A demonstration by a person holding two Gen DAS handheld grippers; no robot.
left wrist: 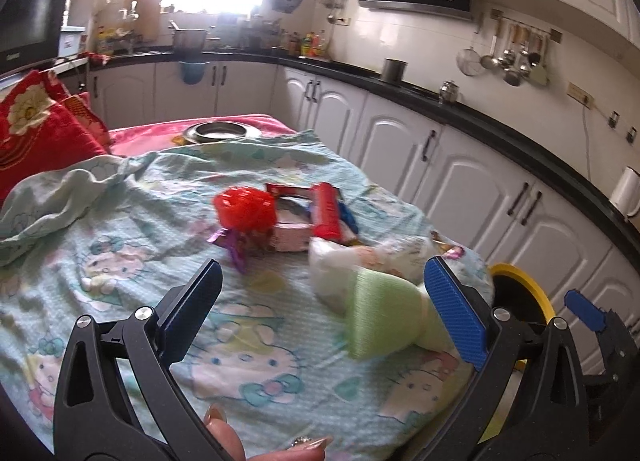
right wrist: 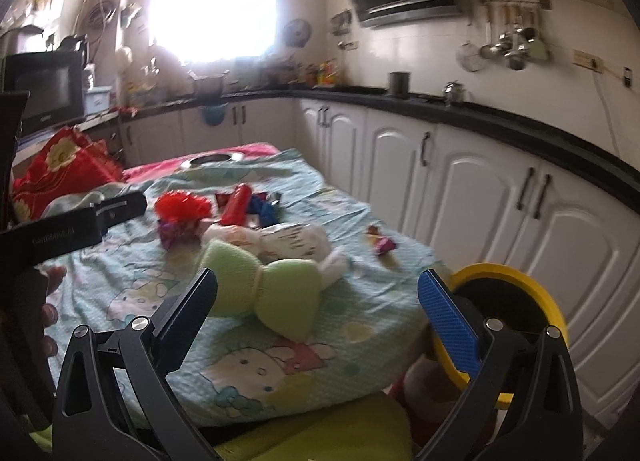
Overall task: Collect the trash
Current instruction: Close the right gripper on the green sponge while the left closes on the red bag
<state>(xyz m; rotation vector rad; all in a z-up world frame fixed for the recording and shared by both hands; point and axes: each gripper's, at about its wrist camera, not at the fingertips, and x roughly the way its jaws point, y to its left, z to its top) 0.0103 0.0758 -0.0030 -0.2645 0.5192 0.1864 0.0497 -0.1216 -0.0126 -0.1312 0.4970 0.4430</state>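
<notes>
Trash lies on a table under a cartoon-cat cloth [left wrist: 120, 261]: a red mesh ball [left wrist: 244, 209], a red tube wrapper [left wrist: 326, 213], a pink box [left wrist: 292, 239], a purple wrapper [left wrist: 234, 251], a crumpled white bag [left wrist: 340, 267] and a green bow-shaped sponge [left wrist: 380, 317]. My left gripper [left wrist: 328, 309] is open, with the sponge lying just inside its right finger. My right gripper [right wrist: 320, 317] is open too and hangs over the table's near edge, short of the sponge [right wrist: 264, 293]. Small candy wrappers [right wrist: 382, 243] lie at the right. A yellow-rimmed bin [right wrist: 500, 273] stands beside the table.
A metal dish [left wrist: 218, 131] sits at the table's far end, and a red cushion [left wrist: 36, 121] at the far left. White cabinets [left wrist: 400, 149] under a black counter run along the right. The left gripper's body [right wrist: 80, 225] reaches in from the left. A person's fingers [left wrist: 224, 433] show below.
</notes>
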